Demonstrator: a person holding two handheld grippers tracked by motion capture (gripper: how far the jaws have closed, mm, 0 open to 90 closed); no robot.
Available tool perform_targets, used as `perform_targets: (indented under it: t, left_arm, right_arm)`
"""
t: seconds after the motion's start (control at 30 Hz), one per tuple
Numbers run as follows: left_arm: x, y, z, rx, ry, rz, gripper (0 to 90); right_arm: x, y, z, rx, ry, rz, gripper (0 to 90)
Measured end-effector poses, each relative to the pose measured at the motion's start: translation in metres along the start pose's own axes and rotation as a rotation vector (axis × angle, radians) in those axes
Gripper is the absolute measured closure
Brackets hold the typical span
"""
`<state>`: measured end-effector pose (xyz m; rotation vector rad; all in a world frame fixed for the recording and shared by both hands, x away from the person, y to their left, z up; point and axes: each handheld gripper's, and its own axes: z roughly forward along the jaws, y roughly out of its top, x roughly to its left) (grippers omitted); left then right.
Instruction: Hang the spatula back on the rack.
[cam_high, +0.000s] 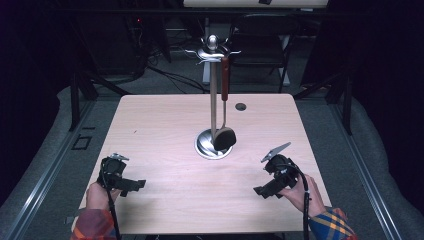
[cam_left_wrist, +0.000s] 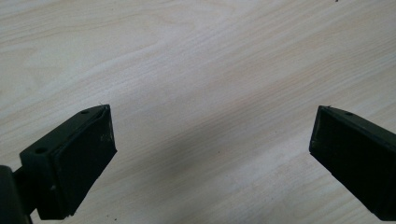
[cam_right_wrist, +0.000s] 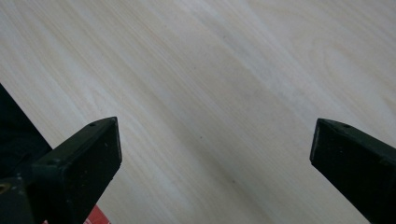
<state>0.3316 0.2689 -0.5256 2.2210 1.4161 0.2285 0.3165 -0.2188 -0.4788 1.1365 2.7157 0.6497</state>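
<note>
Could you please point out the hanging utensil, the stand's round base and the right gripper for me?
Hanging utensil (cam_high: 224, 138), high view, on its dark head.
Round base (cam_high: 204, 144), high view, on its bare metal left part.
Right gripper (cam_high: 262, 190), high view, between its fingertips.

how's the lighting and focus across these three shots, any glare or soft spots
High view: the table is brightly lit against a dark room, with glare on the stand's round metal base. Left gripper view: even light, sharp wood grain, a faint soft shadow between the open jaws. Right gripper view: the grain looks softer, slightly blurred.
</note>
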Motion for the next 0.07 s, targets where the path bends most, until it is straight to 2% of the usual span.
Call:
perform_targets:
  t: [0.07]
  left_arm:
    - [0.0005, 0.0002, -0.0003, -0.001, 0.000, 0.006, 0.1]
  right_arm:
    - [0.0006, -0.0051, 0.0036, -0.005, 0.011, 0.010, 0.0]
